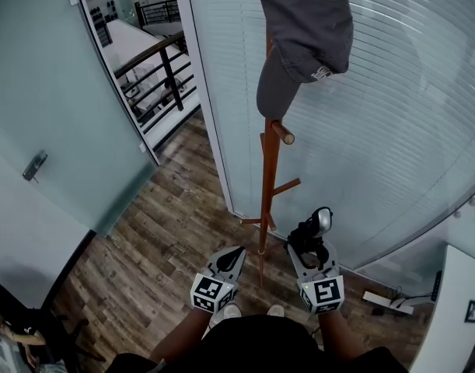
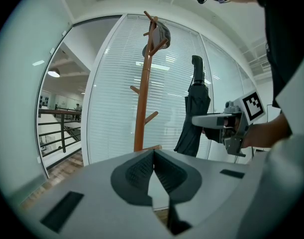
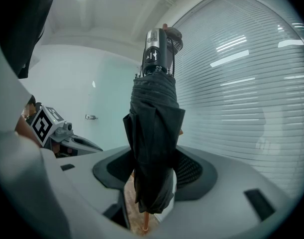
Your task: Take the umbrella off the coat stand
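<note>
A folded black umbrella (image 1: 309, 238) with a silver-capped handle stands upright between the jaws of my right gripper (image 1: 308, 253), which is shut on its fabric. It hangs clear of the wooden coat stand (image 1: 269, 179), just to the stand's right. In the right gripper view the umbrella (image 3: 154, 133) fills the gap between the pads of the right gripper (image 3: 152, 172). A grey cap (image 1: 303, 37) sits on top of the stand. My left gripper (image 1: 235, 255) is shut and empty, left of the pole. The left gripper view shows the stand (image 2: 142, 108), the umbrella (image 2: 195, 114) and the right gripper (image 2: 211, 119).
A glass wall with white blinds (image 1: 377, 92) runs behind the stand. A glass door with a handle (image 1: 33, 166) is at the left. A power strip (image 1: 385, 301) lies on the wood floor by a white desk (image 1: 455, 309). A person's shoes (image 1: 253, 311) are below.
</note>
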